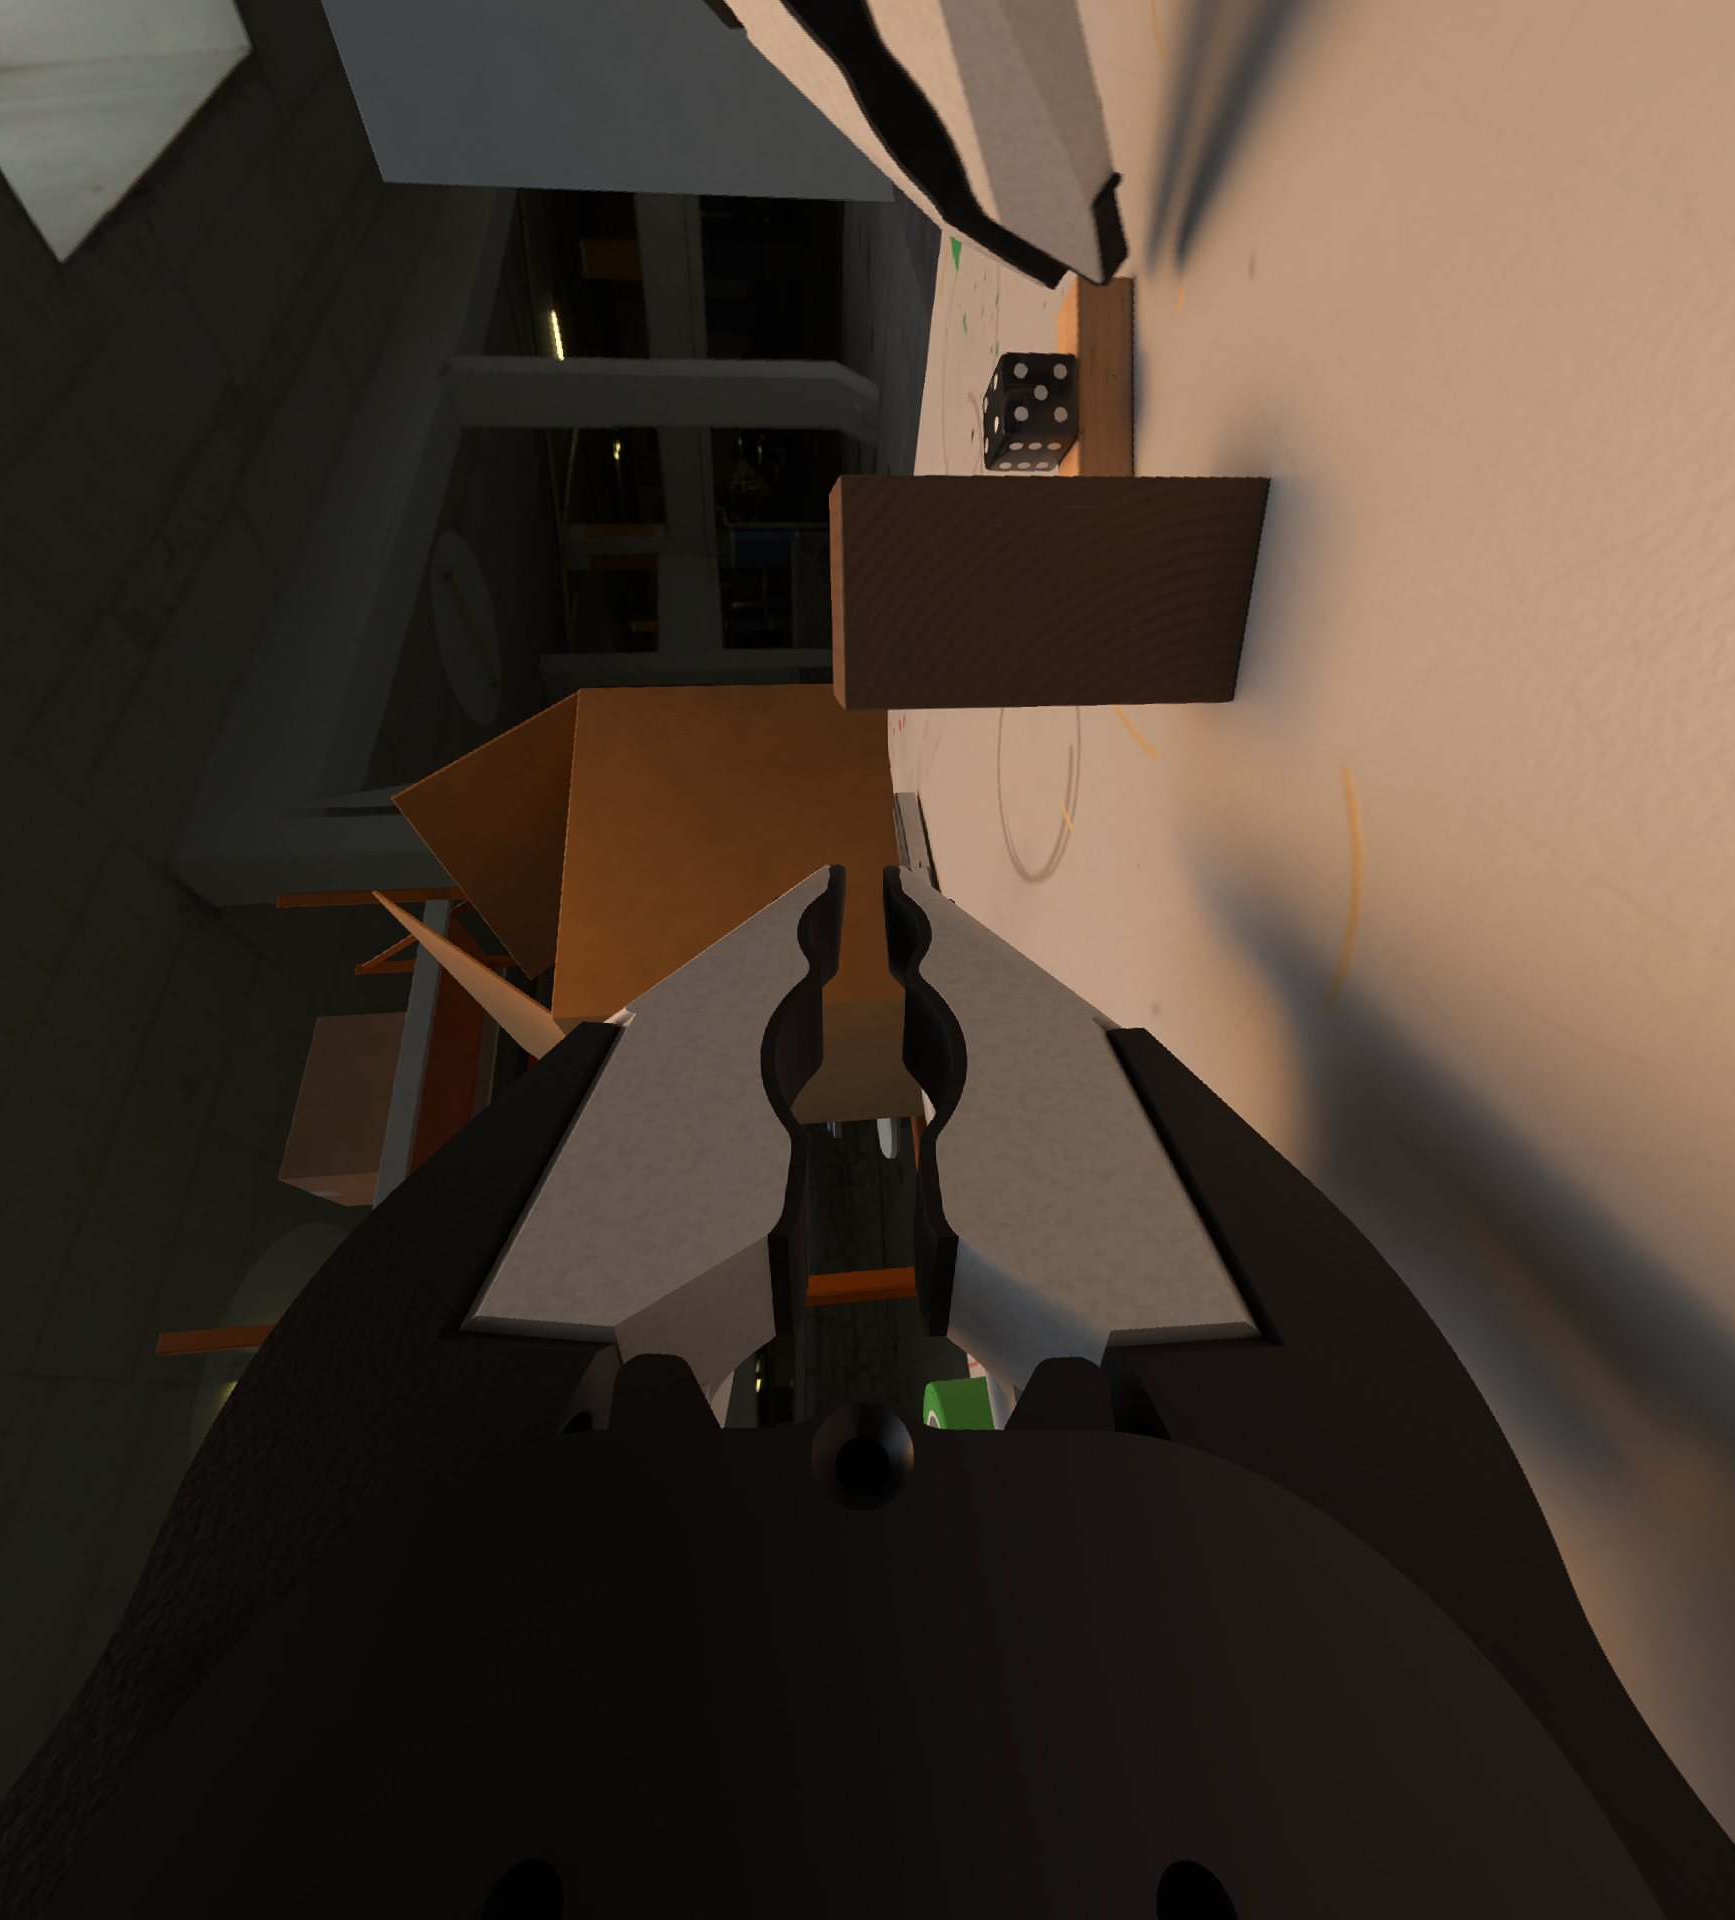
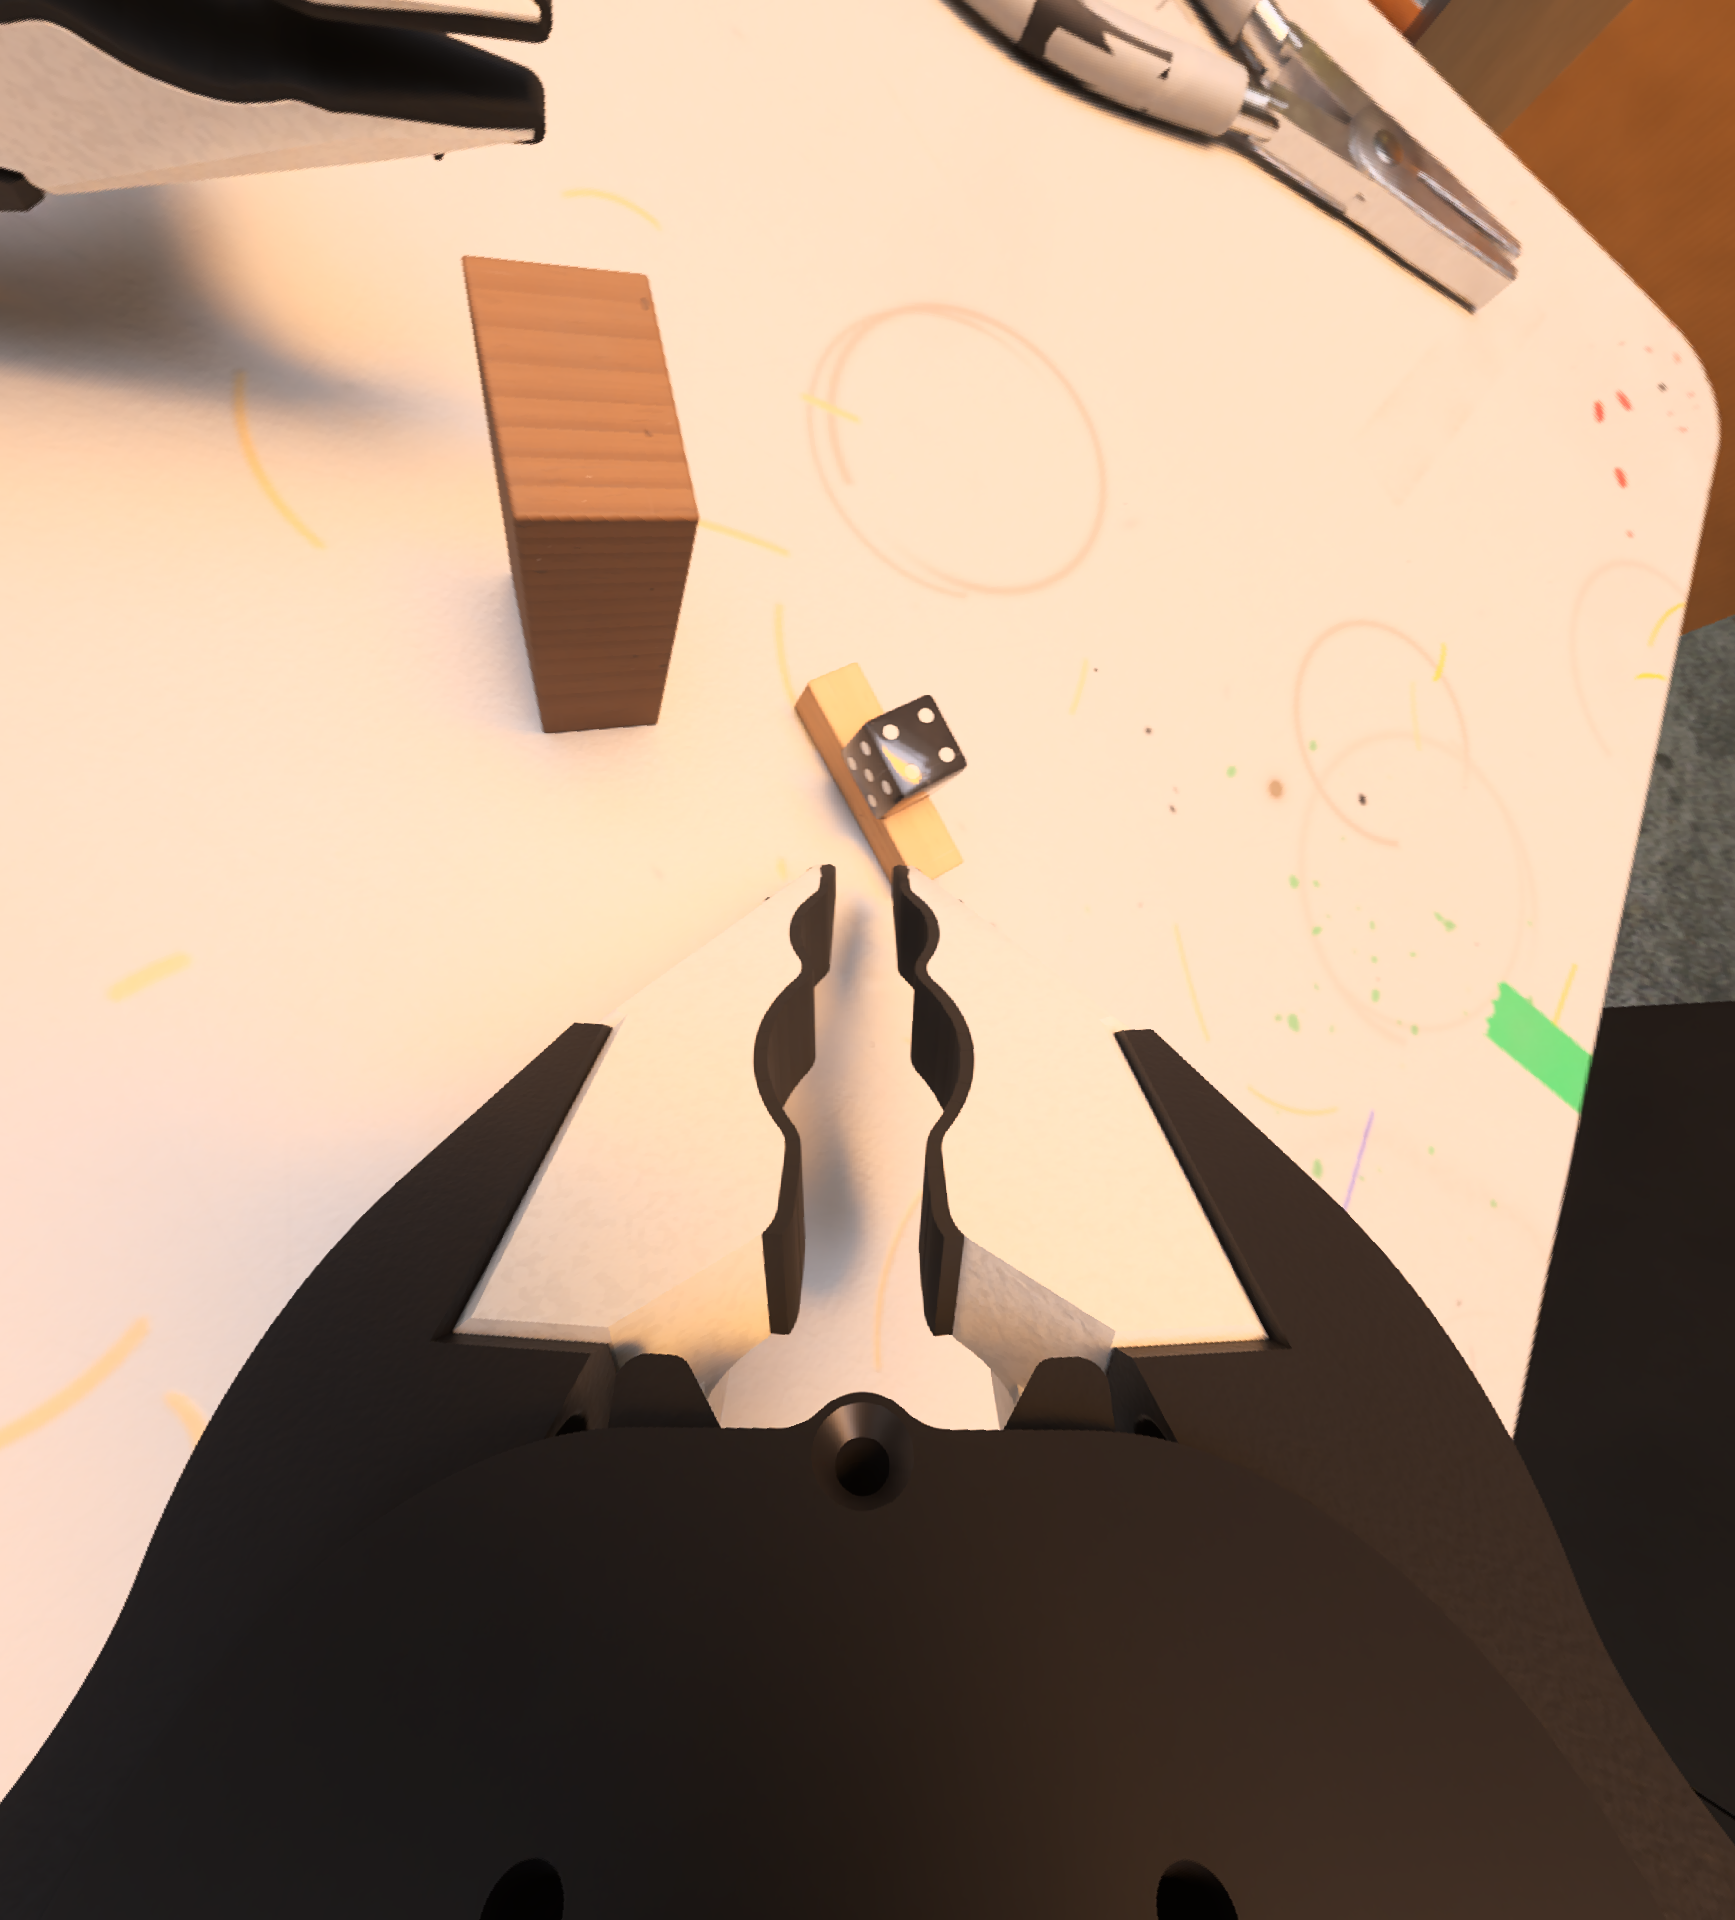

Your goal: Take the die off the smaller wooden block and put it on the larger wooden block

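A black die with white pips (image 2: 904,753) sits on the middle of the smaller, pale wooden block (image 2: 923,840), which lies flat on the cream table (image 2: 219,831). The larger, brown wooden block (image 2: 582,416) stands on edge to its left, apart from it. My right gripper (image 2: 861,873) hovers just short of the small block's near end, jaws a narrow slit apart and empty. My left gripper (image 1: 861,871) is off to the side, jaws nearly together and empty. It sees the large block (image 1: 1050,592), and behind it the die (image 1: 1029,416) on the small block (image 1: 1104,364).
A silvery metal tool (image 2: 1362,145) lies at the table's far right. The table's rounded edge (image 2: 1684,582) runs down the right, with green tape (image 2: 1543,1044) and a dark box (image 2: 1715,1299) beside it. An open cardboard box (image 1: 717,852) stands beyond the table.
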